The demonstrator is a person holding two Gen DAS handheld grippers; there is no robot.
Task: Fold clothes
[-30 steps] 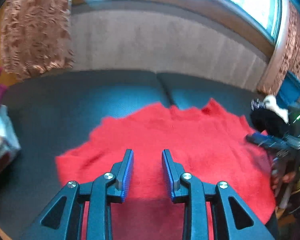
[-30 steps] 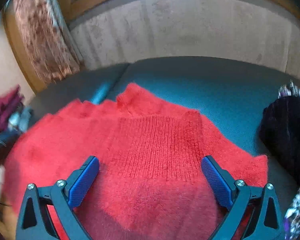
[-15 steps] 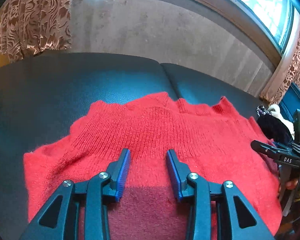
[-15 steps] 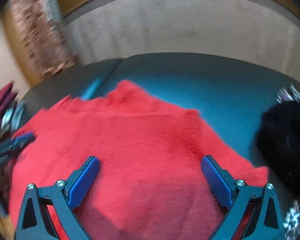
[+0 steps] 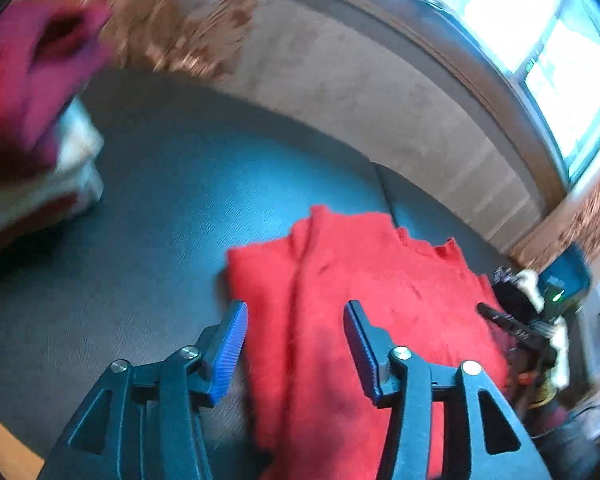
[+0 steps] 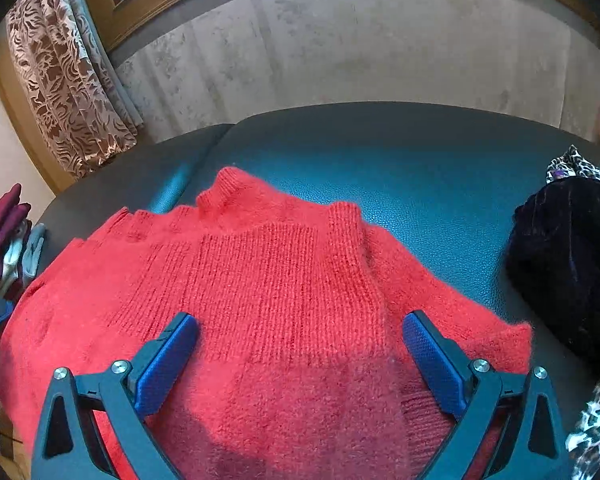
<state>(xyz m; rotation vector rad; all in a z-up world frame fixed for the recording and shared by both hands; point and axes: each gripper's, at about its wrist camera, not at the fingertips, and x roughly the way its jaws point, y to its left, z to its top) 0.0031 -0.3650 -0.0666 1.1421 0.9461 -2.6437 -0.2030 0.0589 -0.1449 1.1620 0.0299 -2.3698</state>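
A fuzzy red sweater (image 6: 268, 304) lies spread on the dark leather couch (image 6: 420, 168), its ribbed edge towards the wall. The right gripper (image 6: 300, 340) hangs over it with fingers (image 6: 168, 356) wide apart, holding nothing. The left gripper (image 5: 294, 340) sits over the sweater's left edge, fingers parted and empty too. A black velvet garment (image 6: 572, 272) lies just to the right, and stacked maroon clothes (image 5: 24, 92) sit well off to the left.

Dark leather cushions (image 6: 400, 152), seam between; beige plush backrest (image 6: 340, 48); patterned curtain (image 6: 64, 92); bright window (image 5: 540, 40).
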